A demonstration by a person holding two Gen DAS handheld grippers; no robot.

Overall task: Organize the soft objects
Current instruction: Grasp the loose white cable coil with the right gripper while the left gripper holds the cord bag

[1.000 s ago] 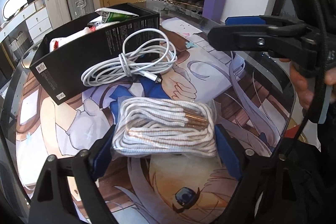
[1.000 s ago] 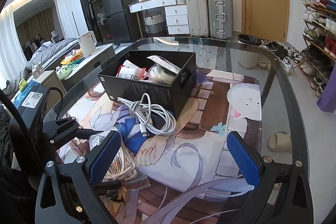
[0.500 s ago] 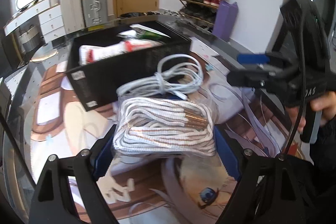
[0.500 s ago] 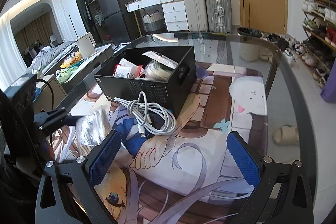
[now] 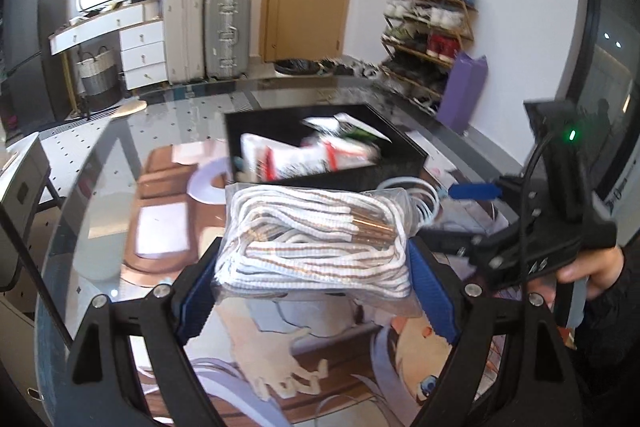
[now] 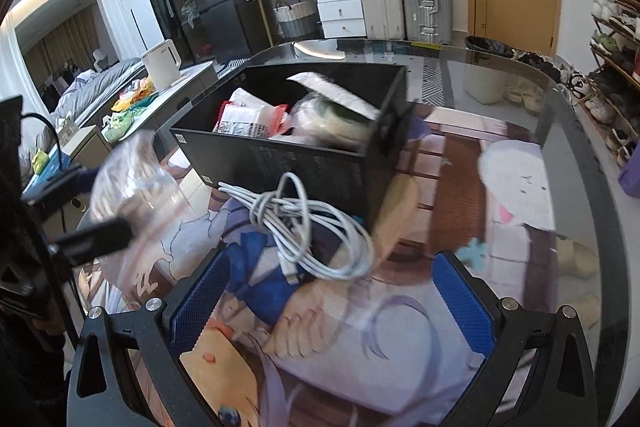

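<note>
My left gripper (image 5: 316, 283) is shut on a clear bag of white and copper laces (image 5: 316, 235) and holds it above the table, near the black box (image 5: 400, 171). The bag also shows blurred in the right wrist view (image 6: 136, 183). The black box (image 6: 288, 163) holds several packets (image 6: 248, 119). A coiled white cable (image 6: 308, 231) lies on the mat against the box's front. My right gripper (image 6: 328, 303) is open and empty, just in front of the cable; it shows in the left wrist view (image 5: 476, 191) too.
A printed anime mat (image 6: 440, 307) covers the glass table (image 6: 576, 131). Suitcases (image 6: 424, 3), a drawer unit and a door stand behind. A shoe rack (image 5: 428, 27) is at the right wall.
My left gripper has lifted the lace bag off the mat and carried it up toward the black box. My right gripper has moved closer to the white cable.
</note>
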